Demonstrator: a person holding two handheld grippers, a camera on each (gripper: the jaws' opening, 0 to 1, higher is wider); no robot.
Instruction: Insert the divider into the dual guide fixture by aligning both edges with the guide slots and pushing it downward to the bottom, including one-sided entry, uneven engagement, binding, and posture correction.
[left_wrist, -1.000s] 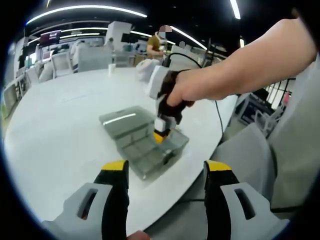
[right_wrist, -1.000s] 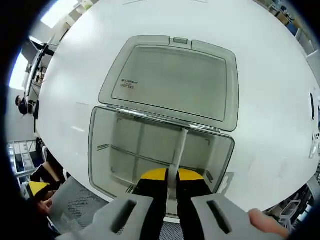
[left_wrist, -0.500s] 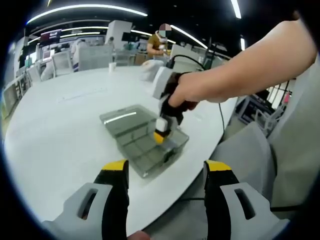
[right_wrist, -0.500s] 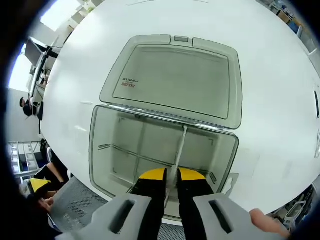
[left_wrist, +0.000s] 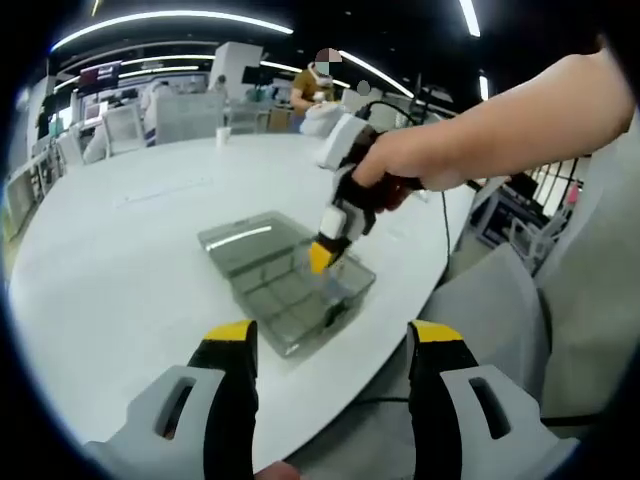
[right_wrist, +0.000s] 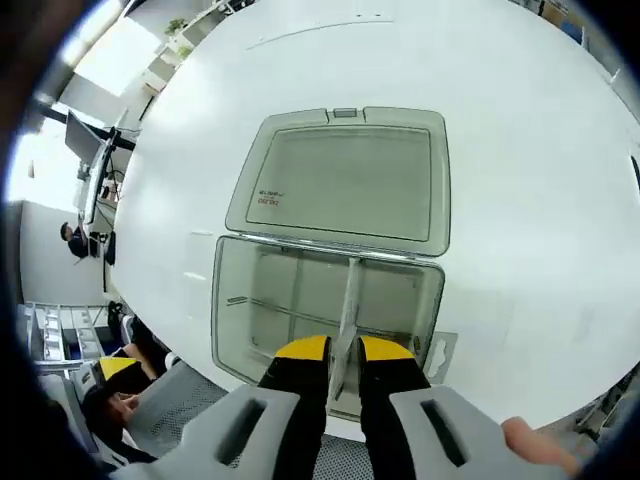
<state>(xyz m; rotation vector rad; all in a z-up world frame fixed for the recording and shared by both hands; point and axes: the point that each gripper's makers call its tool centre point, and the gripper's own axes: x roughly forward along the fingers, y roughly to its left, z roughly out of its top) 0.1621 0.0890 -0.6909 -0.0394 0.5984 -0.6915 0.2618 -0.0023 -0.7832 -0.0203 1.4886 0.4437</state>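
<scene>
Left gripper (left_wrist: 330, 345): its two yellow-tipped fingers stand wide apart at the bottom of the left gripper view, with nothing between them. It hangs above the near edge of the table, well apart from the box.

Right gripper (right_wrist: 343, 352): in the right gripper view its two fingers are pressed close together on the near end of the divider (right_wrist: 347, 312). In the left gripper view it comes in from the right, held by a hand (left_wrist: 392, 172), and its yellow tip points down into the box.

Divider: a thin, see-through strip. It stands on its edge inside the box, running from the near wall to the far wall (where the lid hinges). I cannot tell how deep it sits in its slots.

Box (right_wrist: 262, 312): a clear plastic box, the guide fixture, lying open on the table. Another thin strip crosses it from side to side, so the inside is split into little rooms. In the left gripper view it sits near the table's edge.

Lid (right_wrist: 345, 182): a grey see-through lid, folded back flat on the table just behind the box. It has small red writing near one corner.

Table (left_wrist: 130, 240): big, round and white.

Far away: chairs and desks under long ceiling lights, and a person (left_wrist: 313, 88) standing behind the table.
</scene>
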